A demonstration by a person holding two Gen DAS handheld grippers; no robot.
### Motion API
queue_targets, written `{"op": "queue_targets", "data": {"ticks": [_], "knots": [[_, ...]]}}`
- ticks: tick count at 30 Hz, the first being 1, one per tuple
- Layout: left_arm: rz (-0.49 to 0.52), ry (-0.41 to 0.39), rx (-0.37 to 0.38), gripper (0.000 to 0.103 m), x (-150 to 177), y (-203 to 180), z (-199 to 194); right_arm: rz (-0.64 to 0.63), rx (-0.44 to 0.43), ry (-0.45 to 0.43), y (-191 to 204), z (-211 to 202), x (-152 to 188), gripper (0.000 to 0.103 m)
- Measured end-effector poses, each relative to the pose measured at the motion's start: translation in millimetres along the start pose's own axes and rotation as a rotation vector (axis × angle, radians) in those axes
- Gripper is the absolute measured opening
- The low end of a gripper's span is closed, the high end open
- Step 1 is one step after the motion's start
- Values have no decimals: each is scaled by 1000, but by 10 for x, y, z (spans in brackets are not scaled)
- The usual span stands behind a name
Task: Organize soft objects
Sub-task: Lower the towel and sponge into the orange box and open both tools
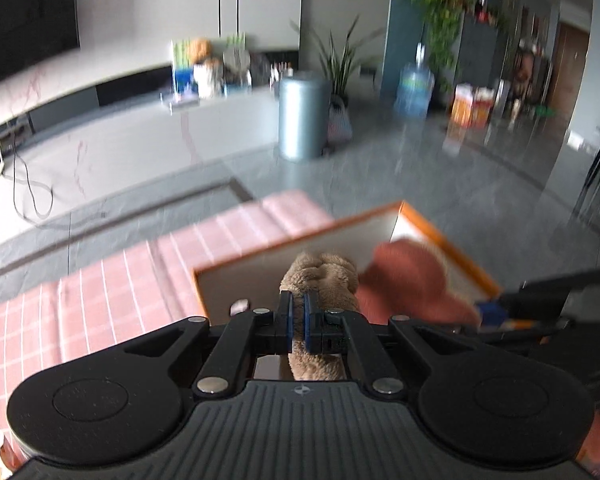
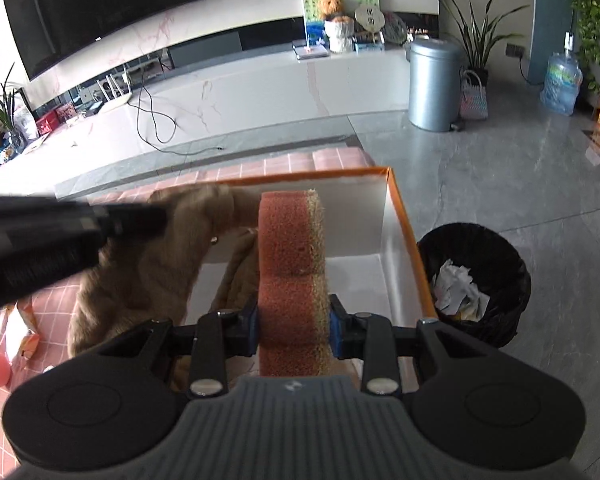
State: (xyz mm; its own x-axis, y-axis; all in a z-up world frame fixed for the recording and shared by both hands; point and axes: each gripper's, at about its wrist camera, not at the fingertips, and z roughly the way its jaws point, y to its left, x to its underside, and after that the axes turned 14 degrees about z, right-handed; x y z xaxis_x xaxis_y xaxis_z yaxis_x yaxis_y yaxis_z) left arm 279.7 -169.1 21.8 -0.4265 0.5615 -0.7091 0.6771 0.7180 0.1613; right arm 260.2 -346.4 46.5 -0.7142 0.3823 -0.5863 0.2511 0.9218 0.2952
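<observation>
My left gripper (image 1: 298,322) is shut on a tan fuzzy cloth (image 1: 320,280) and holds it over the orange-rimmed white box (image 1: 452,248). In the right wrist view the same cloth (image 2: 148,268) drapes over the box's left wall, with the left gripper's black body (image 2: 40,236) above it. My right gripper (image 2: 293,322) is shut on an orange sponge with a tan scouring side (image 2: 290,248), held upright over the inside of the box (image 2: 404,216). The sponge shows blurred in the left wrist view (image 1: 408,280).
The box sits on a pink checked tablecloth (image 1: 100,300). A black waste bin with paper (image 2: 476,280) stands on the grey floor right of the box. A grey metal bin (image 2: 434,84), a water jug (image 2: 562,82) and plants stand farther back.
</observation>
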Motion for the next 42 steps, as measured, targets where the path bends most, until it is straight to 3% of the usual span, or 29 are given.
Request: {"op": "queue_targets", "data": {"ticks": [5,8,16,22,30,38,40,42], "knots": [[83,107,-7,8,107,-77,186,29,25,17,-33,155,-47,32],[118,123,-6,17,154,-115,185,16,40,11,-23,191,-82,32],[61,60,-21,35,204,-69,13,-21,49,-50,72,-20,-71,32],[-2,12,-52,39,194,23,-196,-80,9,-54,276,-123,-44,32],[-43,5,-81,41,260,121,-307,-144,113,34,415,310,107,32],[-81,-3,-96,42,359,163,-391,-272,158,38,607,487,272,32],[-91,-3,-100,42,400,178,-424,-294,161,35,653,487,302,33],[-99,-4,-100,43,433,194,-465,-284,144,38,670,453,288,45]]}}
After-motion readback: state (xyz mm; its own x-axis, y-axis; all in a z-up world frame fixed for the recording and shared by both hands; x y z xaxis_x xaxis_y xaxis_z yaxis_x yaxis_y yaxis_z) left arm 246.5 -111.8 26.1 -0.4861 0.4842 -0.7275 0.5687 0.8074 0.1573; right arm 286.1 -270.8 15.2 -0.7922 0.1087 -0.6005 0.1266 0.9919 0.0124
